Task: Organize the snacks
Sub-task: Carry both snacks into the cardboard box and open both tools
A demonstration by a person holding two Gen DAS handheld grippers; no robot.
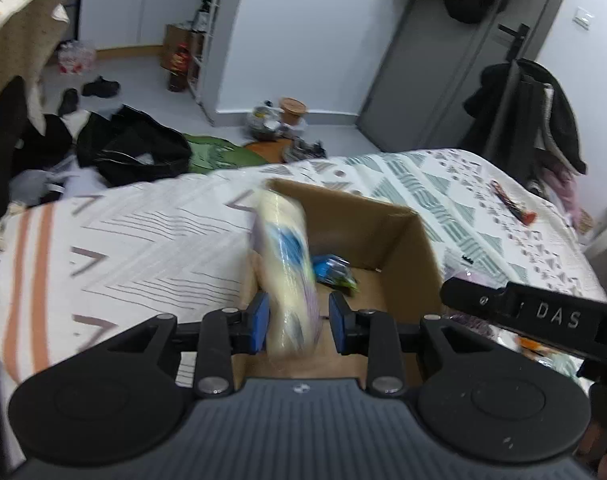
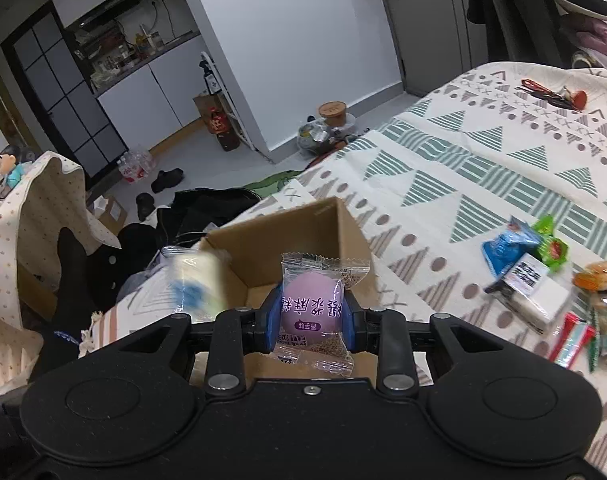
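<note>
Snacks (image 2: 543,280) are mostly left on the bed; the left gripper (image 1: 299,320) looks parted around a cream packet (image 1: 287,264) above the cardboard box (image 1: 403,236), the right gripper (image 2: 311,316) clamped on a purple mochi (image 2: 311,304).

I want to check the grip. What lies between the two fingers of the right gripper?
In the right wrist view, a purple round snack in a clear wrapper sits clamped between the right gripper fingers, above the open cardboard box.
</note>
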